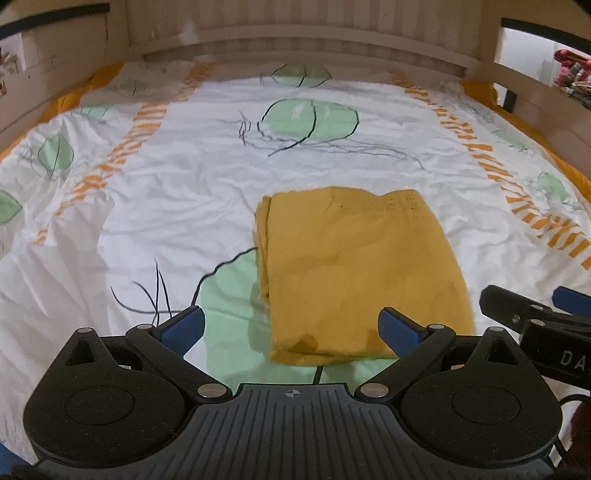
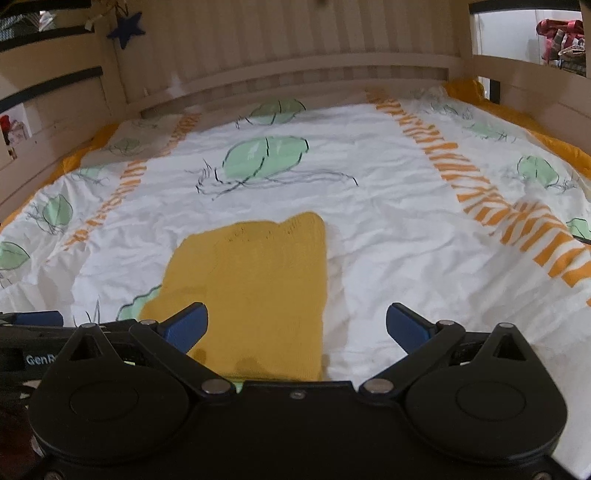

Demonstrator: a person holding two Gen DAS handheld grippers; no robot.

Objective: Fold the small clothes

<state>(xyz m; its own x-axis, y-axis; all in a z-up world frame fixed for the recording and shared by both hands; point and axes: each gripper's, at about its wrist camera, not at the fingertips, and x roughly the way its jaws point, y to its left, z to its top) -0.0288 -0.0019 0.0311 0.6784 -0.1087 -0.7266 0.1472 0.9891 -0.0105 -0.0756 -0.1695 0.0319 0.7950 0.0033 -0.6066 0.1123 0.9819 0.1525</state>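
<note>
Blue fingers (image 1: pixel 188 325) of the left gripper (image 1: pixel 291 326) gape wide and hold nothing, the folded mustard-yellow knit garment (image 1: pixel 354 273) lying on the leaf-print bedsheet (image 1: pixel 184 177) just ahead, nearer the right finger. From the right wrist, the right gripper (image 2: pixel 297 325) is equally spread and empty, the garment (image 2: pixel 255 291) ahead toward its left finger (image 2: pixel 188 326).

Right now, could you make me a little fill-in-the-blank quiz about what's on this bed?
1. The folded garment is ____ in colour.
2. Both the left gripper and the right gripper are ____.
3. The garment lies on a bedsheet printed with green ____.
4. The star hanging on the bed frame is ____.

Answers: yellow; open; leaves; blue
</note>
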